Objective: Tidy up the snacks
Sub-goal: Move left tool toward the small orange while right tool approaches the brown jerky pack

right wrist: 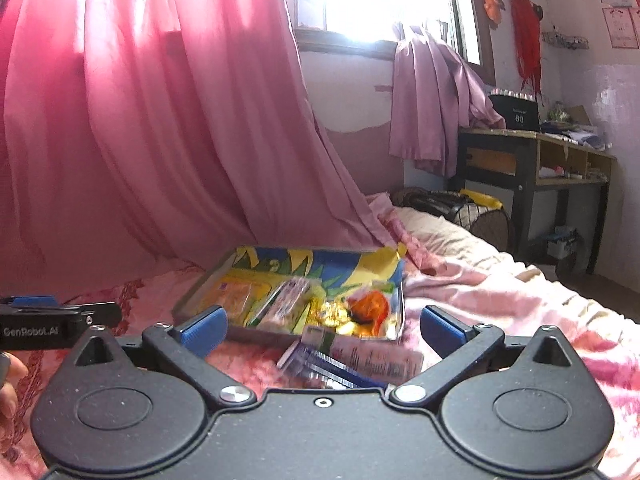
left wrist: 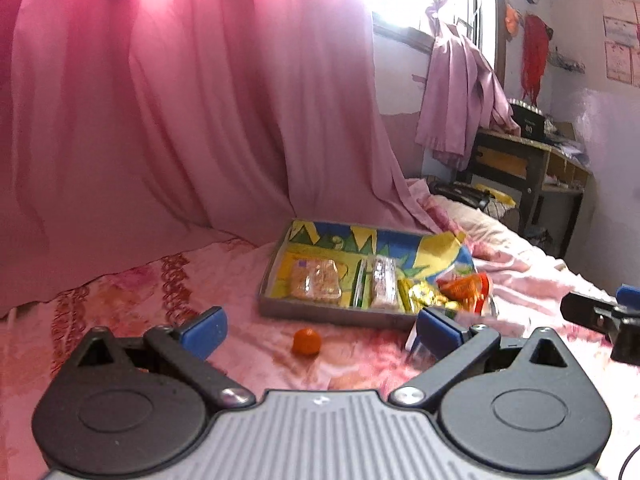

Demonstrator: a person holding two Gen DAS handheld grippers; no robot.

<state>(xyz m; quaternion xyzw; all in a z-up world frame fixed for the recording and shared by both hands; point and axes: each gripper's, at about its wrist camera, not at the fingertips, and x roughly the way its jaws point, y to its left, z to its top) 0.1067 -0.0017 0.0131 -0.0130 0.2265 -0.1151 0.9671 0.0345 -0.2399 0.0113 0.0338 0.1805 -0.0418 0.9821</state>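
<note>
Right wrist view says it all: the right tool [right wrist: 320,330] hangs spread wide with nothing in it, and a pink-and-blue snack packet [right wrist: 352,362] lies on the bed [right wrist: 500,292] right between its fingers, long axis running left to right, just short of the tray [right wrist: 200,298]. So I'd bet the right goes first. The left tool [left wrist: 320,330], also wide and empty, faces a small orange ball [left wrist: 306,341] on the sheet. Pink curtains [right wrist: 160,120] behind.

R gripper [right wrist: 322,326] jaws wide apart, nothing held. Pink snack packet [right wrist: 360,358] on bedsheet [right wrist: 500,300] btwn fingers, just in front of snack tray [right wrist: 208,292]. L gripper [right wrist: 52,318] at left edge.
</note>
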